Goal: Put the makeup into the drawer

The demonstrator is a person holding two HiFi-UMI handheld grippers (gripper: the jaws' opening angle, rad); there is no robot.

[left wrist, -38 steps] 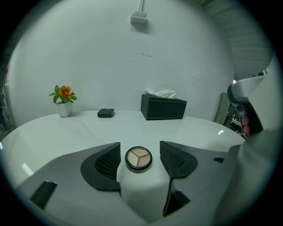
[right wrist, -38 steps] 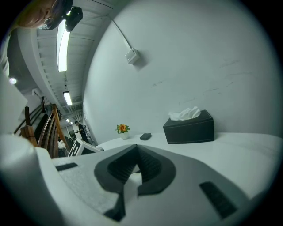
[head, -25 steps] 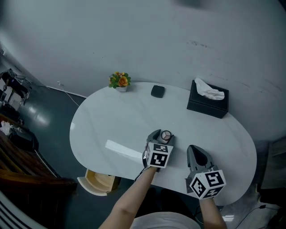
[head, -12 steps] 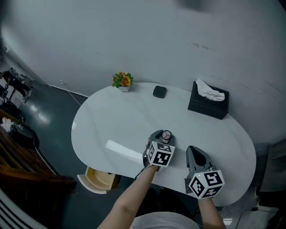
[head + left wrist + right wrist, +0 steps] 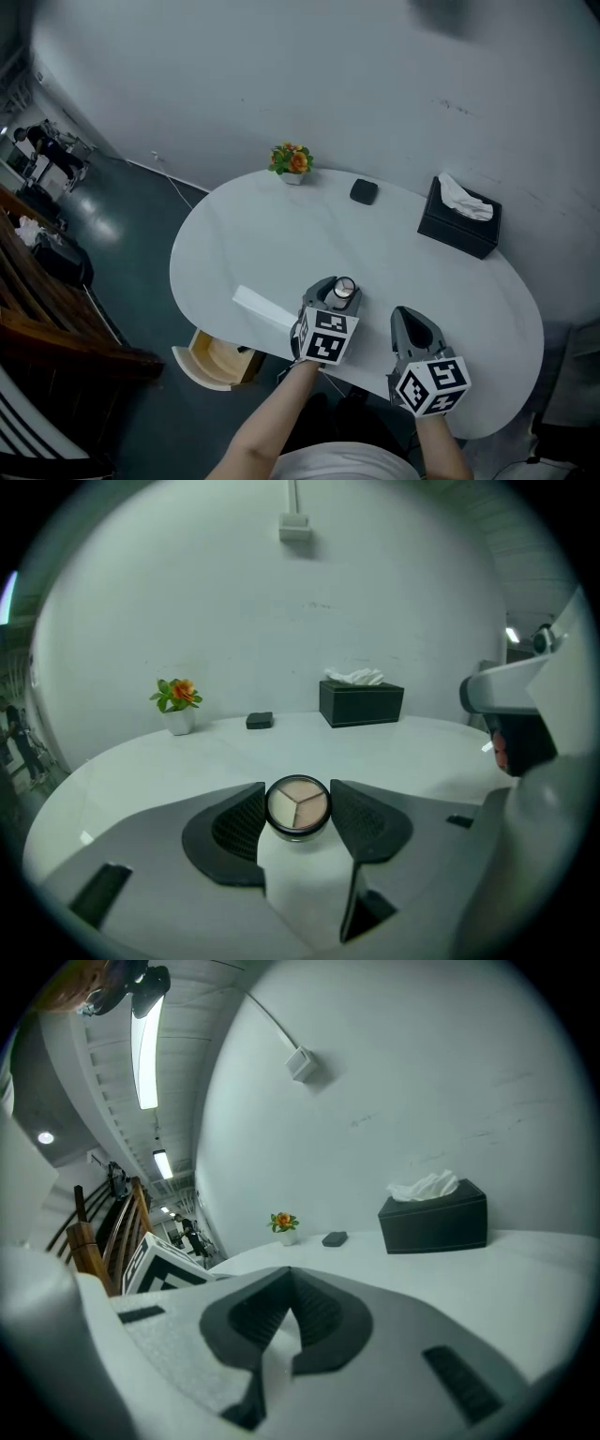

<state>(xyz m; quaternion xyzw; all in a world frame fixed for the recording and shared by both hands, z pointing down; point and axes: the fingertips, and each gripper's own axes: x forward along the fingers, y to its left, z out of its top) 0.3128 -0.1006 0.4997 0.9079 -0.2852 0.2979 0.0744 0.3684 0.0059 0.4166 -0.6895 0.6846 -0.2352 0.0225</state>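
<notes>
A round makeup compact [image 5: 298, 806] with three pale shades sits between the ribbed pads of my left gripper [image 5: 298, 810], which press on its sides. In the head view the compact [image 5: 344, 290] is held just above the white table [image 5: 281, 234], near its front edge, in that left gripper [image 5: 338, 293]. An open, light wooden drawer [image 5: 217, 361] sticks out below the table's front left edge. My right gripper [image 5: 415, 328] hovers to the right of the left one. Its jaws [image 5: 281, 1330] meet at the tips with nothing between them.
At the back of the table stand a black tissue box [image 5: 459, 225], a small black case [image 5: 364, 192] and a little potted flower [image 5: 292, 161]. A bright white strip [image 5: 265, 307] lies on the tabletop left of my left gripper. Wooden furniture [image 5: 56, 319] stands at the far left.
My left gripper has come up a little with the compact and drifted toward the table's front left. The right gripper has shifted only slightly. The head view has swung.
</notes>
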